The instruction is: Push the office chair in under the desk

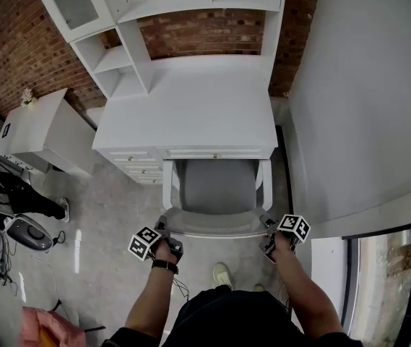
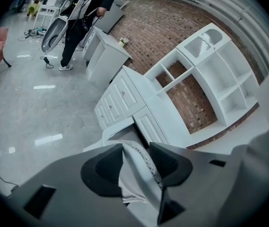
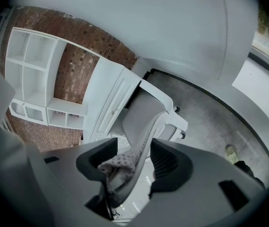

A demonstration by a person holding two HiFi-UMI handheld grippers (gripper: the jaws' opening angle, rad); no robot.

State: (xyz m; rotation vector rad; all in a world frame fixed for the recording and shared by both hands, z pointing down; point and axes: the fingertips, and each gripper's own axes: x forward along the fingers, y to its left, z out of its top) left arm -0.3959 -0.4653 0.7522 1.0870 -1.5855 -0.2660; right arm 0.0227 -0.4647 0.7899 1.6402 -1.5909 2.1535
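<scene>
brick wall (image 1: 17, 42) and grey floor frame a white desk (image 1: 212, 114) in the head view. the office chair (image 1: 216, 190) stands square to the desk's kneehole, seat front just under the desk edge and backrest outside it. the left gripper (image 1: 163, 246) and right gripper (image 1: 274, 243) sit at the backrest's two top corners. the push looks under way and partly done. next comes an even forward shove from both hands, armrests kept off the drawers. the chair's base is hidden from this view.

left gripper view: the left gripper (image 2: 136, 157) pinches the mesh top edge of the office chair (image 2: 134, 174), desk (image 2: 162, 112) beyond it.

right gripper view: the right gripper (image 3: 134, 157) likewise clamps the rim of the office chair (image 3: 143, 112) beside the desk (image 3: 110, 93). the kneehole's depth cannot be made out.
</scene>
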